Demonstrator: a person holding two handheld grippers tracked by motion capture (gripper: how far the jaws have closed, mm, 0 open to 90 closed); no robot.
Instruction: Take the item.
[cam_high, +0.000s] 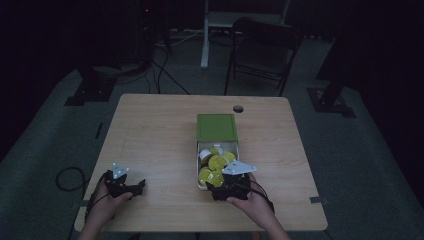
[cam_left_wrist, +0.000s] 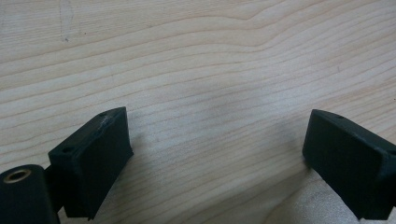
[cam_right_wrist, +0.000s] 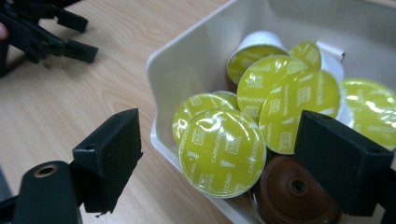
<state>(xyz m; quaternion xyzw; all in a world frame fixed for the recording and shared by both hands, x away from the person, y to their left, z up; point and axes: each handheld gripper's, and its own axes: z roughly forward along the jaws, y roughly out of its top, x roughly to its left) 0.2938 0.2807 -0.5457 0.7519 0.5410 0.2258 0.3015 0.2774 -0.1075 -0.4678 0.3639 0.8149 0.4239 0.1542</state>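
From the high view, a light wooden table (cam_high: 150, 145) stands in a dim room, with a dark folding chair (cam_high: 262, 50) beyond its far edge. Near the middle of the table lies a white tray (cam_high: 198, 150) of coffee capsules, its far half covered by a green sleeve (cam_high: 216, 127). Yellow-lidded capsules (cam_high: 216, 162) fill the tray's exposed near half. The right gripper (cam_high: 227, 187) sits at the tray's near end, held by the person's right hand (cam_high: 250, 202), its grey plate over the nearest capsules. The left gripper (cam_high: 125, 186) rests on the table near the front left corner, well apart from the tray, in the left hand (cam_high: 102, 205).

In the left gripper view, the left gripper (cam_left_wrist: 217, 154) has its two black jaws spread wide over bare wood grain (cam_left_wrist: 196, 60), nothing between them.

In the right gripper view, the right gripper (cam_right_wrist: 233, 158) also has its jaws wide apart, one outside the white tray's wall (cam_right_wrist: 187, 60) and one above the contents. Between them lies a yellow foil-lidded capsule (cam_right_wrist: 222, 151) printed "CAPPUCCINO", tilted against the tray's corner, not clamped. Just beside it is a brown capsule (cam_right_wrist: 292, 191), with more yellow capsules (cam_right_wrist: 299, 100) piled behind. The left gripper (cam_right_wrist: 42, 32) shows farther off on the table at the upper left.
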